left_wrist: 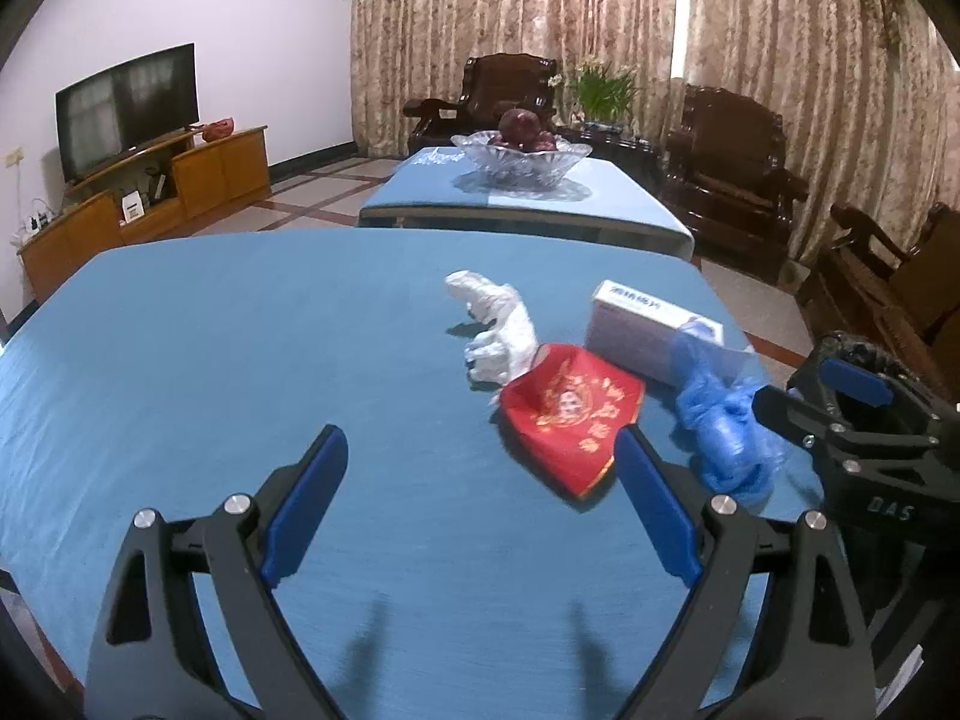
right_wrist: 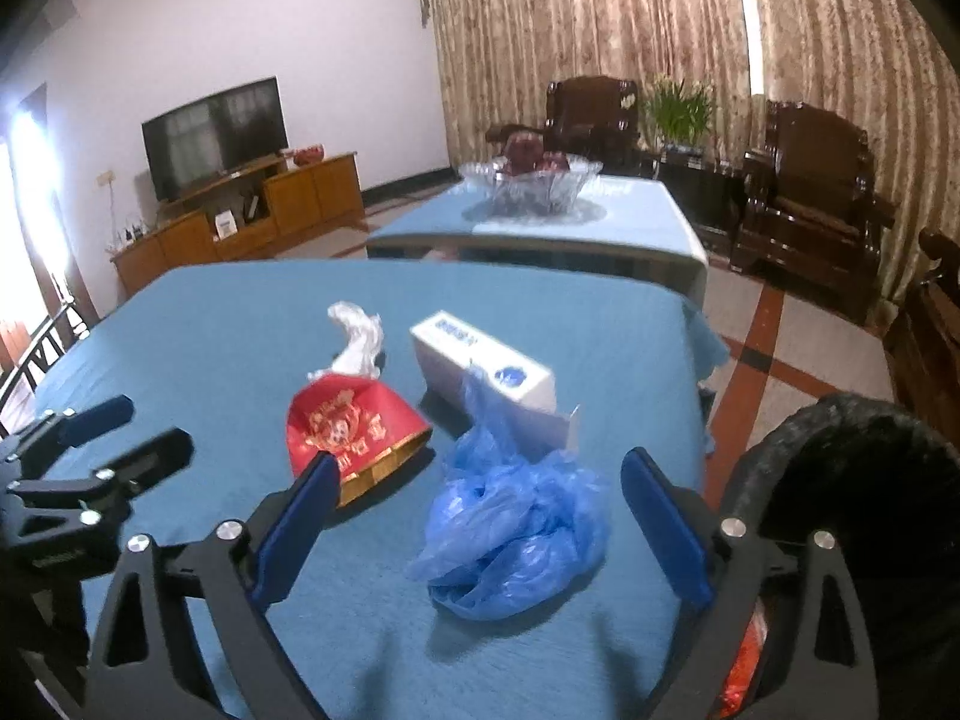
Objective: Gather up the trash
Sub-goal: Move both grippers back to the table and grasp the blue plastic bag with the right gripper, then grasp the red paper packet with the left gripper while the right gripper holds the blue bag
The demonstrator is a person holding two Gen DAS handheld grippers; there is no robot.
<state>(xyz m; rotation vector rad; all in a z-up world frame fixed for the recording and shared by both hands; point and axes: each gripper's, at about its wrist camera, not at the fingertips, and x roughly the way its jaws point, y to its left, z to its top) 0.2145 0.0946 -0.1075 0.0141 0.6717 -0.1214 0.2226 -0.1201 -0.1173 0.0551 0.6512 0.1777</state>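
Four bits of trash lie together on the blue-covered desk (left_wrist: 240,360), toward its right side. A crumpled white plastic wrapper (left_wrist: 498,330) sits farthest back, touching the red packet with gold print (left_wrist: 567,420) in front of it. Beside those lies a white carton with blue markings (right_wrist: 480,372), one end flap open, and a crumpled blue plastic bag (right_wrist: 516,528) rests against its near end.

The left gripper (left_wrist: 480,492) hovers over bare cloth with its blue-padded fingers (left_wrist: 306,504) spread wide and holding nothing; its right finger reaches the near edge of the red packet. The right gripper (right_wrist: 480,516) is also spread wide and empty, the blue bag lying between its fingers (right_wrist: 660,528) without either pad clearly touching it.

At the right edge of the desk stands a bin lined with a black bag (right_wrist: 870,480). Beyond the desk, a second blue-topped table carries a glass bowl of dark red fruit (left_wrist: 521,153).
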